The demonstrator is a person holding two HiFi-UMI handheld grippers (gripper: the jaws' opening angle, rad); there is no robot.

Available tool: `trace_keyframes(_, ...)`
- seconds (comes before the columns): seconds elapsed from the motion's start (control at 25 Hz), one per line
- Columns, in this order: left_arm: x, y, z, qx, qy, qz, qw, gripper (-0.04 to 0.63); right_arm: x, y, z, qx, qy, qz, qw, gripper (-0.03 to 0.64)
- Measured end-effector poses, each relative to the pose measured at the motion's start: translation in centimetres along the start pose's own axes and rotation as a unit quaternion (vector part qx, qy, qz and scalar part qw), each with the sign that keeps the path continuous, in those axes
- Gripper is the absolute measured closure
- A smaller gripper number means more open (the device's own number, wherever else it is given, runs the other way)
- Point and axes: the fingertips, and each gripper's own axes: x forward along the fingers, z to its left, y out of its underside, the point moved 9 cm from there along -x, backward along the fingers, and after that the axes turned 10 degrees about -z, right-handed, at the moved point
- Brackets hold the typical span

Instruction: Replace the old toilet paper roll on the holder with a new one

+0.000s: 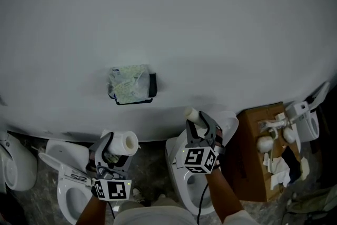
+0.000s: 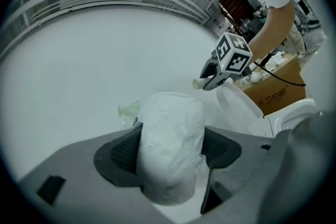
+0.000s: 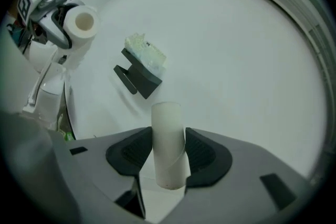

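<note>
Left gripper (image 1: 111,149), at lower left of the head view, is clamped on the new paper roll (image 1: 126,142), its long axis lying roughly across the frame. The black holder (image 1: 152,86) is seen almost straight above it on the white wall (image 1: 210,18), and is judged nearer to it than to the right gripper (image 1: 202,126). That one, at lower centre, is closed on a bare cardboard tube (image 1: 191,113), with toilets (image 1: 68,163) and a cardboard box (image 1: 253,150) below.

White roll (image 1: 125,143), cream tube (image 1: 192,113) (black holder (image 1: 152,85))
</note>
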Motion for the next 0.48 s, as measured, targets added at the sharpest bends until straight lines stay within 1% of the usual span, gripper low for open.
trace_keyframes(0.12, 1.5, -0.5, -0.8, 0.026, 0.011, -0.004, 0.9996, 0.258, -1.9, 0.4, -0.2, 0.051, 0.008, 0.007, 0.999, 0.423)
trace_keyframes(0.28, 3.9, -1.2, -1.9, 0.064, 0.033, -0.018, 0.9973, 0.258, -4.3, 1.0, -0.5, 0.118, 0.009, 0.016, 0.993, 0.425)
trace_keyframes(0.48, 7.0, -1.7, -3.3, 0.1, 0.058, -0.03, 0.9929, 0.258, -7.3, 0.6, -0.7, 0.153, 0.004, 0.013, 0.988, 0.425)
